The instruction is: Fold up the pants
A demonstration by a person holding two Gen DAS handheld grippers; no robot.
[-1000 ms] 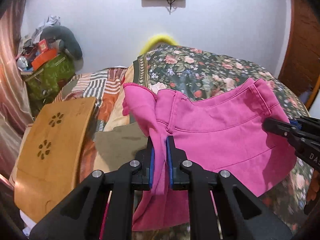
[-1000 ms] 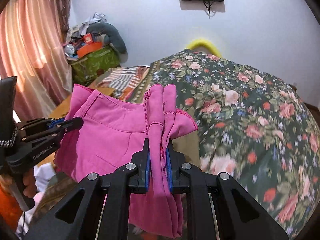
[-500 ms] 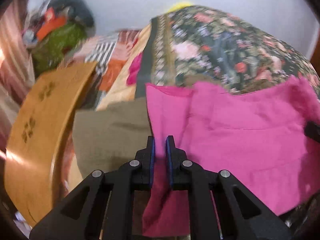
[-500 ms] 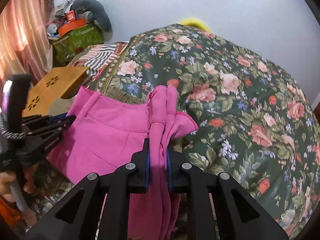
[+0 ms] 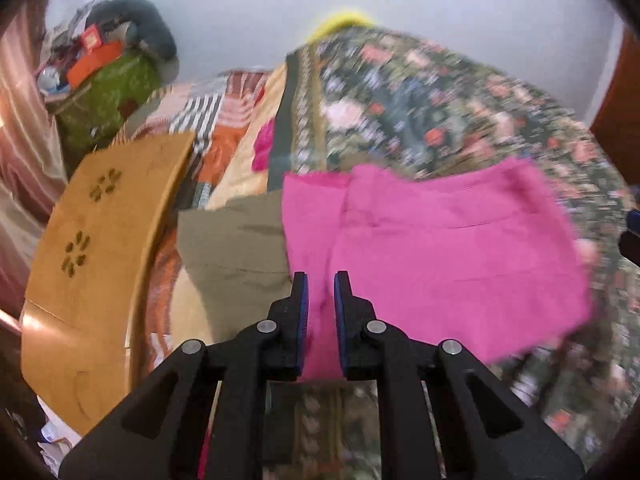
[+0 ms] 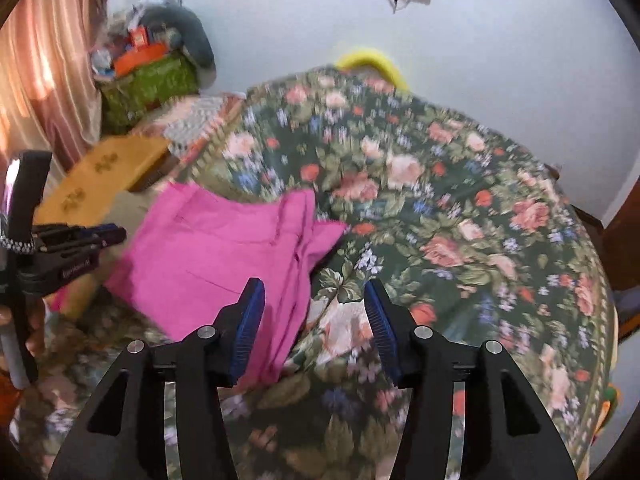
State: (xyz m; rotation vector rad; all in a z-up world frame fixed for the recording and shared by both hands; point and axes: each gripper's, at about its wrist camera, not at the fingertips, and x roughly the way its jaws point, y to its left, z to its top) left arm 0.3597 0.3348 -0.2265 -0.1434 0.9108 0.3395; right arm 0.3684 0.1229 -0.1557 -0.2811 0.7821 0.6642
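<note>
The pink pants [image 5: 432, 252] lie spread flat on the floral bedspread [image 5: 440, 92]. My left gripper [image 5: 320, 280] is shut on their near left edge, with pink cloth between the blue pads. In the right wrist view the pants [image 6: 216, 248] lie left of centre on the bedspread [image 6: 460, 220]. My right gripper [image 6: 314, 292] is open and empty, its jaws wide apart just above the pants' right edge. The left gripper [image 6: 114, 234] shows at the far left of that view.
An olive garment [image 5: 232, 252] lies under the pants' left side. A wooden lap board [image 5: 100, 248] sits on the left. A cluttered green box [image 5: 108, 96] stands by the wall, next to a pink curtain [image 6: 44, 60]. A yellow pillow [image 6: 372, 62] lies beyond the bed.
The pants were lowered from hanging onto the bed and now lie flat. My right gripper has opened and let go of them. My left gripper still holds its edge.
</note>
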